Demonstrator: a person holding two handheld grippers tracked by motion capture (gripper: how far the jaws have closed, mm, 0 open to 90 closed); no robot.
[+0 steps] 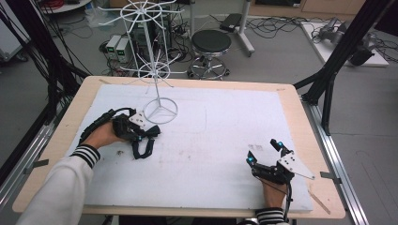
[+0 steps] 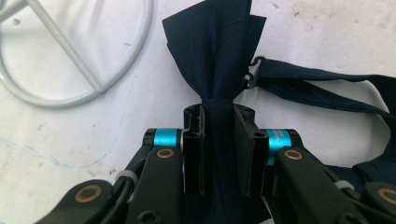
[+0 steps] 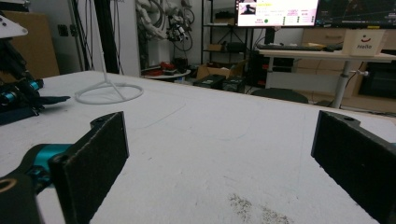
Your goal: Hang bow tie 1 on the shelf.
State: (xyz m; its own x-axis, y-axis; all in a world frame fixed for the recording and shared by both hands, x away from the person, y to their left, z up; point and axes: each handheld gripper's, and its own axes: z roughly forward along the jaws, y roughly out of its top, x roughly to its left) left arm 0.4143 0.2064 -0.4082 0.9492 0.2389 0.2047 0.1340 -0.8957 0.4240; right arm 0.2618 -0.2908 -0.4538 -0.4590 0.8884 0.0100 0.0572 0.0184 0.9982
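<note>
A dark navy bow tie [image 2: 212, 51] lies on the white mat, its strap [image 2: 322, 88] trailing off with a small hook. My left gripper [image 2: 219, 116] is shut on the bow tie's knot, one pad on each side. From above, the left gripper [image 1: 143, 134] rests left of centre with the bow tie [image 1: 151, 131] under it and the strap [image 1: 140, 151] looped toward the person. My right gripper [image 1: 264, 151] sits on the mat at the near right, open. In its own view the right gripper [image 3: 222, 140] has only bare mat between its wide-apart pads.
A white wire stand with a ring base [image 1: 160, 111] rises just beyond the left gripper; the same ring base [image 2: 70, 93] lies close to the bow tie. The white mat [image 1: 225, 122] covers a wooden table [image 1: 300, 122]. A stool [image 1: 211, 42] and black frame posts stand beyond.
</note>
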